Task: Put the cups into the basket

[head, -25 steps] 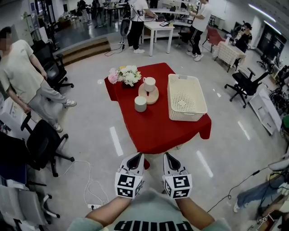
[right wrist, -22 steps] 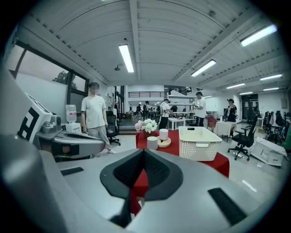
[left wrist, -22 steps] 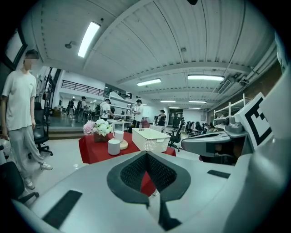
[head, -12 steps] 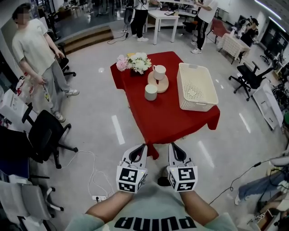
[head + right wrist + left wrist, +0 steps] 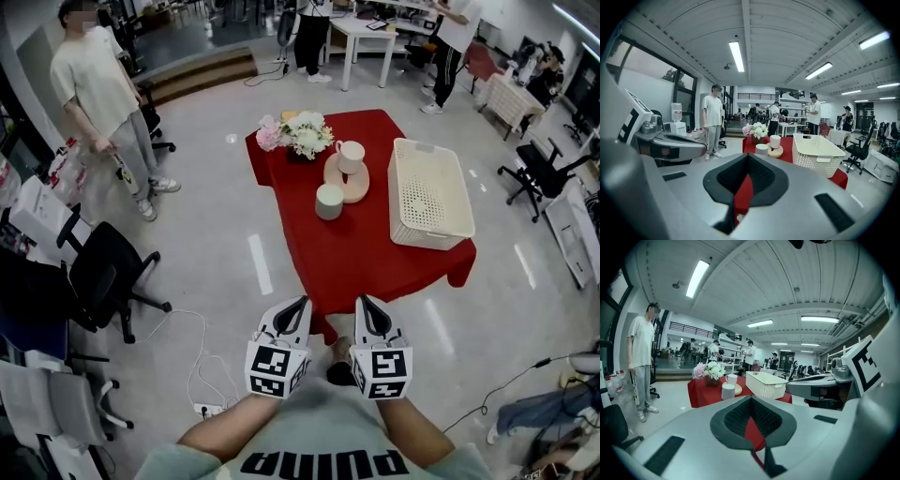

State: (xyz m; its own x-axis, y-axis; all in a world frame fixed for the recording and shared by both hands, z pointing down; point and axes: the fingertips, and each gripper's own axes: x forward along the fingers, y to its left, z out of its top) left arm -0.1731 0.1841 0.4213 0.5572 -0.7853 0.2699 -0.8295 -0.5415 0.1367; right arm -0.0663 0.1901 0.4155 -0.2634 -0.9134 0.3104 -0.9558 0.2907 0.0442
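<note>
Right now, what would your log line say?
left gripper: jaws shut, empty | right gripper: jaws shut, empty | basket: empty | cups: two, outside it | task: not started

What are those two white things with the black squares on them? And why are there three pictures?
They are grabbing tools, one in each of a person's hands: the left gripper and the right gripper. One picture comes from a camera on the person's head, looking down. The other two come from small cameras riding on each tool. Ahead stands a table with a red cloth, holding one white cup, another cup on a wooden disc, flowers and a white basket. Both tools' jaws are shut and hold nothing.
</note>
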